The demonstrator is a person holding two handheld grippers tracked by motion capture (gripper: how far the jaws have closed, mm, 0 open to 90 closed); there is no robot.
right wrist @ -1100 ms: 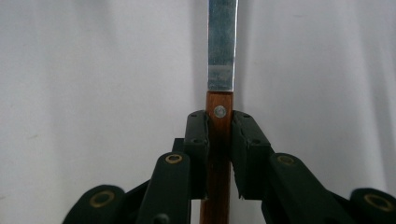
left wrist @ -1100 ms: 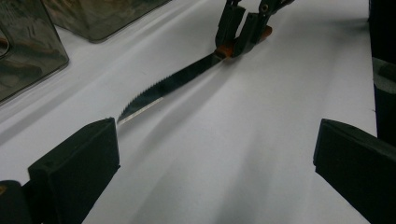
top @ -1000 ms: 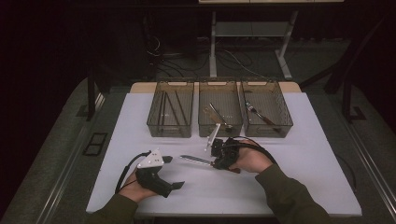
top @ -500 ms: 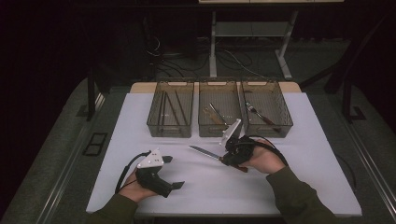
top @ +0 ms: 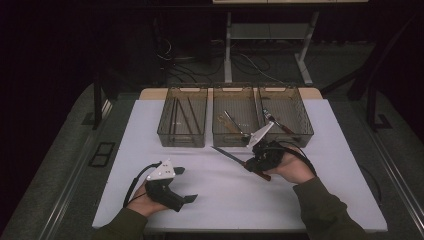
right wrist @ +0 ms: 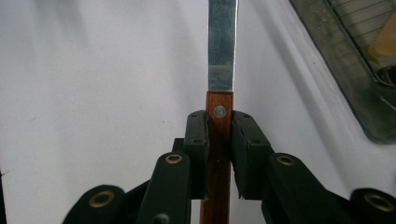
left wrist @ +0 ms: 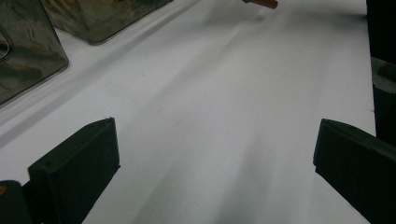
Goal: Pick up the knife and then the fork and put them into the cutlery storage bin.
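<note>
Table [top: 350,200] under white cover is carrying three clear bins along its far edge: left bin [top: 183,141] is holding long dark sticks, middle bin [top: 235,142] is holding spoon-like utensils, right bin [top: 305,135] is holding a fork and other wooden-handled pieces. Right gripper [top: 250,162] is sitting just in front of the middle and right bins, above the cover, and is gripping a knife [top: 231,156] by its wooden handle; in the right gripper view the jaws are standing nearly closed, pads pressing both sides of the handle just below the rivet, blade [right wrist: 222,42] running straight out ahead. In the high view the blade is pointing left and slightly away from the person, tip hanging free in front of the middle bin. Left gripper [top: 186,199] is resting low at the near left of the table, well apart from the knife; its jaws are standing wide apart with nothing between them but bare white cover [left wrist: 210,116]. Judgement on risks: the grip is sitting near the blade end of the handle, so the wooden tail may be levering the knife and letting it pivot or slip between the pads if the hand is tilting quickly. The long blade could be catching a bin rim on the way in, knocking the bin or twisting the knife loose. Which bin is meant cannot be told; likely the right one, given like utensils.
</note>
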